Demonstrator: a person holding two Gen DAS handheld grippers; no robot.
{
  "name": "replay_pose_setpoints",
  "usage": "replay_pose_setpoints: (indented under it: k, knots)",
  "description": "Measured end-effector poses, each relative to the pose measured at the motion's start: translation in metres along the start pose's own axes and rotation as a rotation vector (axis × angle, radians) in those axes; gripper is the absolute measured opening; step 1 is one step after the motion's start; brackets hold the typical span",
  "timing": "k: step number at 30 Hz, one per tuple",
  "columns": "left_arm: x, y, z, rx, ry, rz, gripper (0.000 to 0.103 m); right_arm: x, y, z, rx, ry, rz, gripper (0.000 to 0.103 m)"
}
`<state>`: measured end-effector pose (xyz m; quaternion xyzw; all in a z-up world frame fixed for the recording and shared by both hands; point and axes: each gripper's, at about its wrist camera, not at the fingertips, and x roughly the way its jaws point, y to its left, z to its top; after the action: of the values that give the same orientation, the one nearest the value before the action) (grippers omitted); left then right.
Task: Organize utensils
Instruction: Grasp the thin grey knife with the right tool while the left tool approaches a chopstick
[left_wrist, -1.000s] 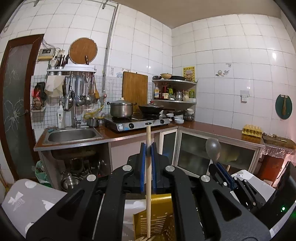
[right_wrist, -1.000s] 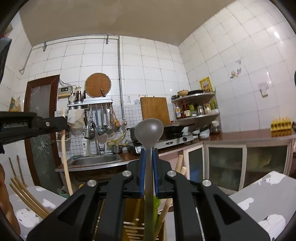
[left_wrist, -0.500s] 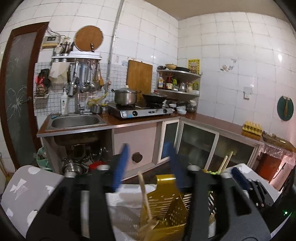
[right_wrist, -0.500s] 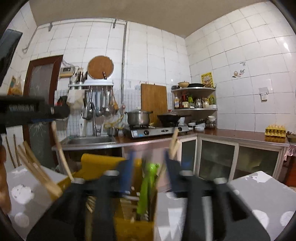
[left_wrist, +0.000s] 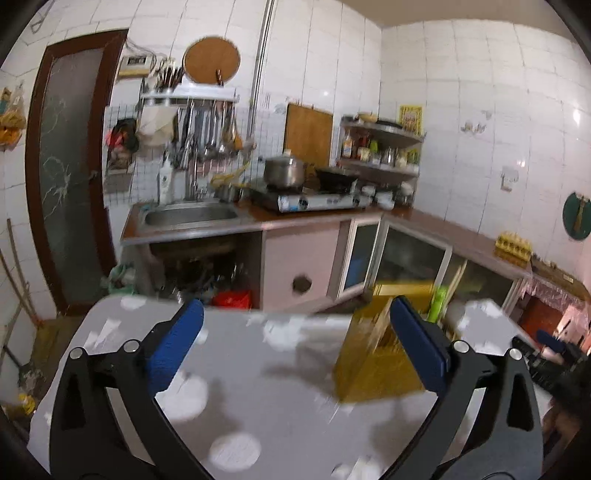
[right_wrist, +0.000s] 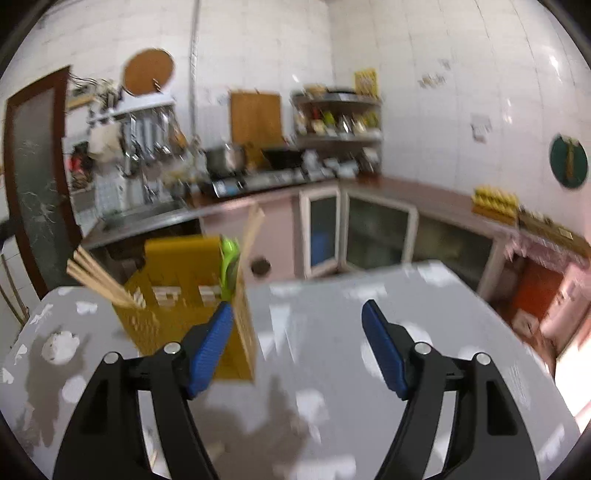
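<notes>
A yellow slotted utensil holder stands on the grey spotted table, partly behind my left gripper's right finger. In the right wrist view the holder holds wooden chopsticks leaning left, a green-handled utensil and more chopsticks leaning right. My left gripper is wide open and empty, to the left of the holder. My right gripper is wide open and empty, to the right of the holder, its left finger near the holder's corner. Both views are motion-blurred.
Beyond the table are a counter with a sink, a gas stove with a pot, glass-door cabinets, a wall rack of hanging utensils and an egg tray. The table's far edge is near.
Both grippers were shut, the left on a chopstick and the right on a spoon, above the holder. Both have opened, let go and pulled back; the utensils now stand in the holder.
</notes>
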<state>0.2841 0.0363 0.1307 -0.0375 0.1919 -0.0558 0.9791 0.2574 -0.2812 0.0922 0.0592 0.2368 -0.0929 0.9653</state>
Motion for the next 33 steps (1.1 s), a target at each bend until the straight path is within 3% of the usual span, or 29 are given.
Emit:
replay_pose_setpoints:
  k: [6, 11, 15, 22, 26, 29, 33]
  knots:
    - [0.0, 0.022, -0.056, 0.006, 0.135, 0.015, 0.098, -0.018, -0.01, -0.053, 0.034, 0.106, -0.108, 0.071]
    - [0.0, 0.027, -0.097, 0.05, 0.202, 0.024, 0.098, -0.026, -0.018, -0.108, 0.099, 0.205, -0.183, 0.071]
    - [-0.003, 0.027, -0.125, 0.064, 0.257, -0.012, 0.098, -0.04, -0.021, -0.146, 0.137, 0.259, -0.237, 0.071]
    - [-0.02, 0.021, -0.146, 0.12, 0.27, -0.037, 0.098, -0.063, -0.008, -0.178, 0.156, 0.322, -0.268, 0.07]
    - [-0.023, 0.021, -0.147, 0.104, 0.278, -0.042, 0.098, -0.063, 0.0, -0.183, 0.166, 0.385, -0.253, 0.047]
    - [-0.024, 0.02, -0.146, 0.083, 0.287, -0.056, 0.098, -0.058, 0.001, -0.188, 0.192, 0.432, -0.232, 0.039]
    - [-0.025, 0.01, -0.145, 0.099, 0.283, -0.056, 0.098, -0.051, 0.0, -0.187, 0.215, 0.432, -0.232, 0.03]
